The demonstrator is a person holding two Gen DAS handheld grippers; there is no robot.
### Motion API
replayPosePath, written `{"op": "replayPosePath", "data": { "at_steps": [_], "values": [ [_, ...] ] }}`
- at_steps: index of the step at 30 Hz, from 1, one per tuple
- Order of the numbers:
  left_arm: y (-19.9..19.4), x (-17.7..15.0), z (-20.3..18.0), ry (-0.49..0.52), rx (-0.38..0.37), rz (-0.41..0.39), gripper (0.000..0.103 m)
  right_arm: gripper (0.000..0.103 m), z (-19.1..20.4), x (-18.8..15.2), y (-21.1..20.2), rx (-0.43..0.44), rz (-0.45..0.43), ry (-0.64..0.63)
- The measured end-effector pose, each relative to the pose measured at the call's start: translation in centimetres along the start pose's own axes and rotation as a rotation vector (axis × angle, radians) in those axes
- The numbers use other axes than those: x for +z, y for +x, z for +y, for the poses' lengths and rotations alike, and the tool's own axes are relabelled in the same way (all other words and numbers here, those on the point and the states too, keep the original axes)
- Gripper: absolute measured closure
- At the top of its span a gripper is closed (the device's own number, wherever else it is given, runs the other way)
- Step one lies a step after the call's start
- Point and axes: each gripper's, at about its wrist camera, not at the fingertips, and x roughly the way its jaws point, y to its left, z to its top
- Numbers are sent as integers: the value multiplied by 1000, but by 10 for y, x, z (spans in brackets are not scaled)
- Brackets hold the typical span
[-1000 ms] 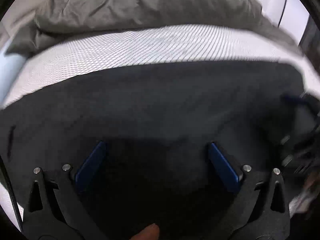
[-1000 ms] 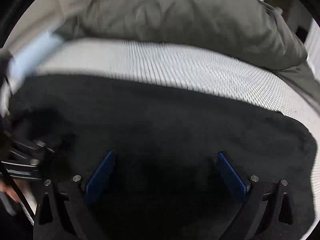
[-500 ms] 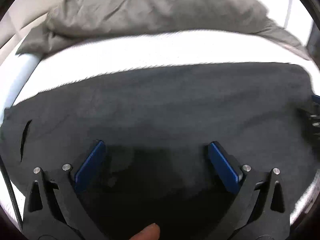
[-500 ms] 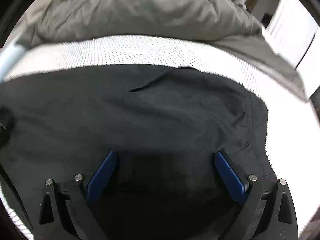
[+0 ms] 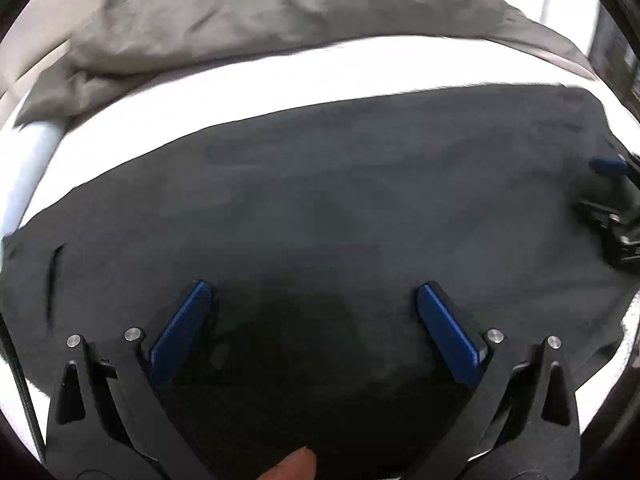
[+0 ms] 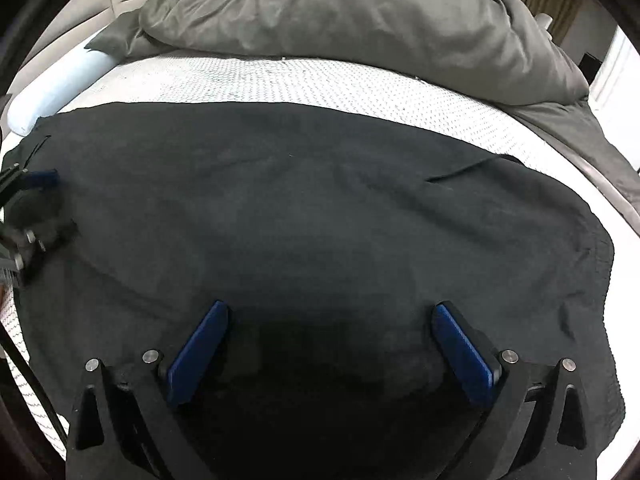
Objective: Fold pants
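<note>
The black pants lie spread flat across the white bed, filling most of both views. My left gripper is open and empty, its blue pads apart just above the near part of the fabric. My right gripper is open and empty too, over the near edge of the pants. Each gripper shows at the side of the other's view: the right one at the right edge, the left one at the left edge. A slit pocket shows on the pants at the left.
A crumpled grey duvet lies piled behind the pants. White textured mattress cover shows between the duvet and the pants. A pale blue bolster lies at the far left. White doors stand at the right.
Both grippers have pulled back and up from the pants, so more of the spread fabric and the bed shows. Both stayed open and empty.
</note>
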Motion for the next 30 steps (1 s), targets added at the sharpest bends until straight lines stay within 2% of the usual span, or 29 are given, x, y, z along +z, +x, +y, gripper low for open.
{"op": "replayPosePath", "data": {
  "at_steps": [8,11,15,17,19,23,25,26,27,29,30],
  "values": [
    [-2,-31,131,-254,121,1,0,1,-8,2,2,1,-2,-5],
    [-6,-38,149,-282,46,-23,1,1,-6,-1,1,4,-3,-5],
    [-9,-26,132,-253,110,-47,1,1,-5,1,7,-1,-1,-12],
    [-14,-18,114,-233,72,-78,1,1,-6,1,8,0,-1,-14],
    [-15,-10,93,-211,67,-78,1,1,-6,1,8,-3,0,-13],
    [6,18,33,-62,88,-56,1,1,-8,1,9,-5,-1,-15],
    [24,26,16,18,155,-20,0,1,-9,1,9,2,-4,-15],
    [31,29,15,21,170,-9,0,1,-10,0,9,6,-4,-14],
    [34,29,19,-2,147,2,0,1,-10,0,9,10,-6,-14],
    [36,29,39,-85,107,25,0,1,-10,-1,8,14,-8,-14],
    [34,25,50,-122,126,26,0,1,-10,-1,8,15,-9,-14]
  ]
}}
